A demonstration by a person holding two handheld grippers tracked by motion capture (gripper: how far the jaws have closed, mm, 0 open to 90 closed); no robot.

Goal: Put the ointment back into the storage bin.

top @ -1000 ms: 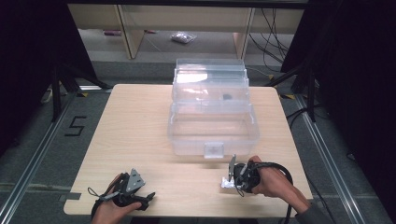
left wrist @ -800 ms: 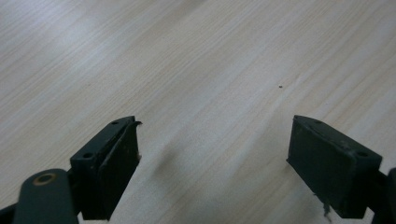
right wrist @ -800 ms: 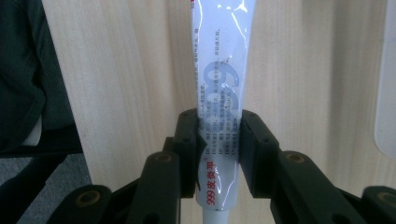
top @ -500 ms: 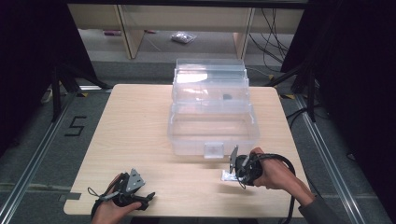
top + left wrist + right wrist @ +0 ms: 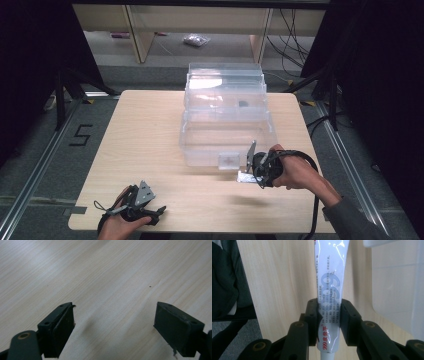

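A white ointment tube [image 5: 329, 270] with blue and red print is clamped between the jaws of my right gripper [image 5: 329, 308], which is shut on its lower half. In the high view the right gripper [image 5: 256, 171] holds the tube [image 5: 245, 178] just off the front right corner of a clear plastic storage box [image 5: 227, 135], whose lid stands open at the back. My left gripper [image 5: 145, 210] rests near the table's front left edge. Its jaws [image 5: 113, 322] are open over bare wood with nothing between them.
The light wooden table [image 5: 145, 135] is bare to the left of the box. A small latch tab [image 5: 228, 161] sticks out of the box's front wall. The box wall [image 5: 397, 285] is close on the right in the right gripper view. Shelving and cables lie beyond the far edge.
My right gripper has carried the tube away from the front edge toward the box's front right corner. The left gripper has stayed where it was.
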